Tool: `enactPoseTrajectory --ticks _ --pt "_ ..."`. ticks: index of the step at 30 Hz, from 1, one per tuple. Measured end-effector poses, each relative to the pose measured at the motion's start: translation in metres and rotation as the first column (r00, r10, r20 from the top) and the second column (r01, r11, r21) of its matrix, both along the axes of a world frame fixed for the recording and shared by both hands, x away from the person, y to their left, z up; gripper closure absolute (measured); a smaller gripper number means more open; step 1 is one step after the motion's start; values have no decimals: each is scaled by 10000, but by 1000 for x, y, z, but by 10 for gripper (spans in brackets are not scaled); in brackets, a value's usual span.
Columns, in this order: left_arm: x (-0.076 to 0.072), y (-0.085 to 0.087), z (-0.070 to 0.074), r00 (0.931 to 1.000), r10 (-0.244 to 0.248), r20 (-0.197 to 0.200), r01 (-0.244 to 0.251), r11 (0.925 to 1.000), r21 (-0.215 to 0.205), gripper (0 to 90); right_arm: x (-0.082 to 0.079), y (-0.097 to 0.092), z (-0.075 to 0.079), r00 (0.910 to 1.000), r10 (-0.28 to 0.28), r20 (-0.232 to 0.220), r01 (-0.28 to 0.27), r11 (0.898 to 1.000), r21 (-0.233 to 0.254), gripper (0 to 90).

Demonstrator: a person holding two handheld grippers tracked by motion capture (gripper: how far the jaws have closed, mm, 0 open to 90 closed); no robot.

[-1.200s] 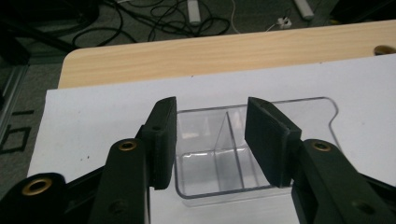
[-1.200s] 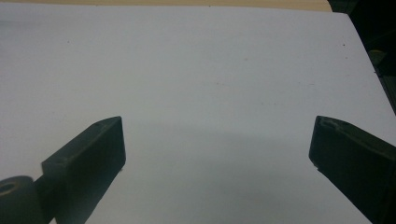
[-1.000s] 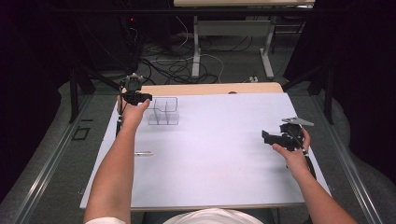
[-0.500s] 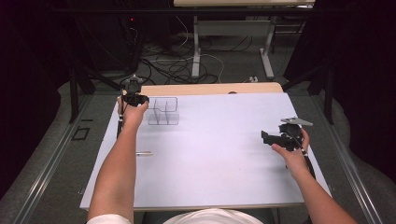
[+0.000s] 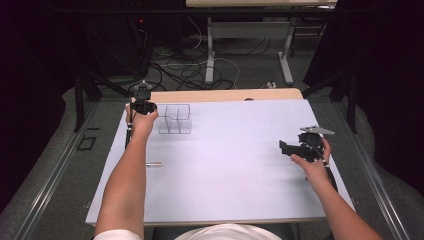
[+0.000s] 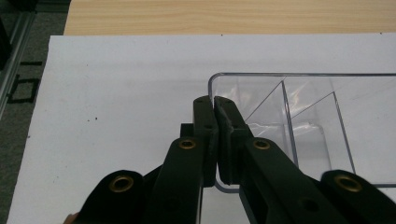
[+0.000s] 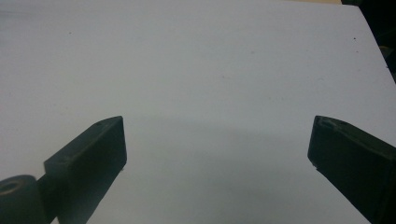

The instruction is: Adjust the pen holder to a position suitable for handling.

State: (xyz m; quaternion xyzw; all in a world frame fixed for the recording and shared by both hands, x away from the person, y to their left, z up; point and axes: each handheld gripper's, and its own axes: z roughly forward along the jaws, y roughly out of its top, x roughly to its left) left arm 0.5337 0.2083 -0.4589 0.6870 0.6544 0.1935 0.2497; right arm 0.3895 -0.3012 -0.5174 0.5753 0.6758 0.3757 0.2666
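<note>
Left tool (image 6: 214, 108) just closing, now pinching wall of clear divided organizer (image 6: 299, 126) on tabletop (image 5: 235, 165); not yet moved. Right tool (image 7: 217, 144) spread, idle. Small pen-like item (image 5: 155, 164) untouched.

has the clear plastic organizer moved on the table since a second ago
No. The clear organizer sits at the same spot beside the white sheet's far left corner, now pinched by the left tool.

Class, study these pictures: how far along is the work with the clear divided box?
Done: the left gripper has just closed its jaws on the side wall of the clear divided box. In hand: that grip; the box sits on the white sheet. Left: probably moving it. The right gripper waits open; a small pen-like object lies untouched.
</note>
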Motion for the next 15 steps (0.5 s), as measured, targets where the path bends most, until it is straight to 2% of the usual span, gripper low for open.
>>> enactPoseTrajectory --ticks 10,15 --pt "-4 4 2 9999 106 -82 -110 9988 -475 894 0 0 0 10000 -12 -7 12 10000 -25 40" --pt "-7 4 5 9999 39 -131 -46 9984 -556 892 0 1 0 10000 -35 -22 35 10000 1 40"
